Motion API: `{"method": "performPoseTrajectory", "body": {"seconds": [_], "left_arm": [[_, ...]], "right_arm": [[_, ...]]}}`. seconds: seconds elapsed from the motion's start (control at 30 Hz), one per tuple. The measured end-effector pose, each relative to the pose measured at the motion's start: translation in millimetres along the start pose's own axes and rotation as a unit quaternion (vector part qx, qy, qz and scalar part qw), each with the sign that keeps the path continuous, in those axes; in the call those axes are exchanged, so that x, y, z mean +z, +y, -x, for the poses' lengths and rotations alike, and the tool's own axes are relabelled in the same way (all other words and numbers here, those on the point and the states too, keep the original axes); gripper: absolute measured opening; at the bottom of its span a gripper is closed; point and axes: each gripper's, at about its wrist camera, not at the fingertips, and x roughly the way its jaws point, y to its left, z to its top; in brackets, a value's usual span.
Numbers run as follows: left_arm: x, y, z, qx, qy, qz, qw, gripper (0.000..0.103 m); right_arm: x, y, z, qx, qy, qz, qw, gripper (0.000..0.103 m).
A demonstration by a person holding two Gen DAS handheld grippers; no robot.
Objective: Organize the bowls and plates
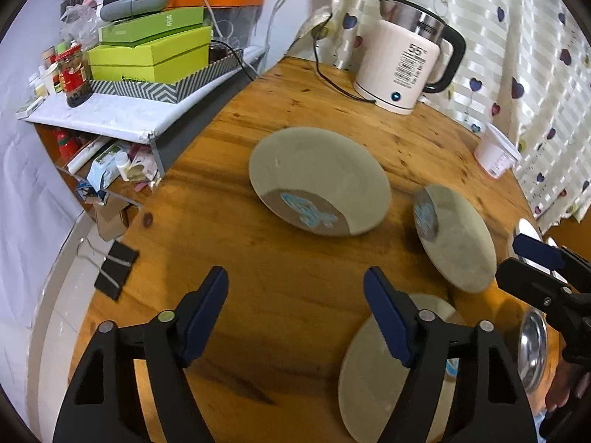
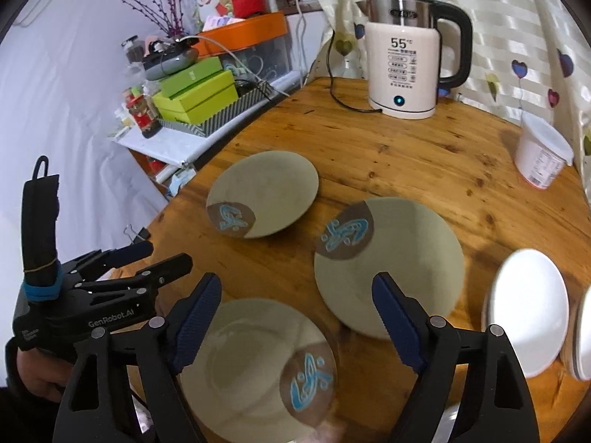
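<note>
Nearest plate (image 2: 255,369) under gaping right claw (image 2: 295,325), left claw (image 1: 295,313) gaping too; could chip if stacked carelessly.

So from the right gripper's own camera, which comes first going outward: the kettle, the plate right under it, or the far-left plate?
1. Plate under the right gripper, nearest.
2. Far-left plate, mid-table.
3. Kettle, at the back edge.
</note>
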Motion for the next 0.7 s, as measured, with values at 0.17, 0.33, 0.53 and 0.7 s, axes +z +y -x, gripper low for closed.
{"method": "performPoseTrajectory", "body": {"seconds": [0.17,0.33,0.53,0.7], "left_arm": [[12.9,9.4,-13.8,-0.001,0.003,0.005,1.0,0.063],[23.8,20.9,-27.2,-0.007,0.005,0.019,0.9998,0.063],[38.2,35.4,-43.0,-0.019,0.008,0.038,0.9991,0.063],[47.6,39.8,-57.2,-0.023,0.013,0.041,0.9988,0.058]], "right_arm": [[18.0,-4.9,-25.1,0.005,0.02,-0.012,1.0,0.077],[34.8,-10.3,-47.3,0.011,0.032,-0.018,0.999,0.071],[53.4,-17.7,-79.5,0.027,0.053,-0.036,0.998,0.059],[61.7,-19.9,-101.2,0.036,0.066,-0.043,0.996,0.05]]}}
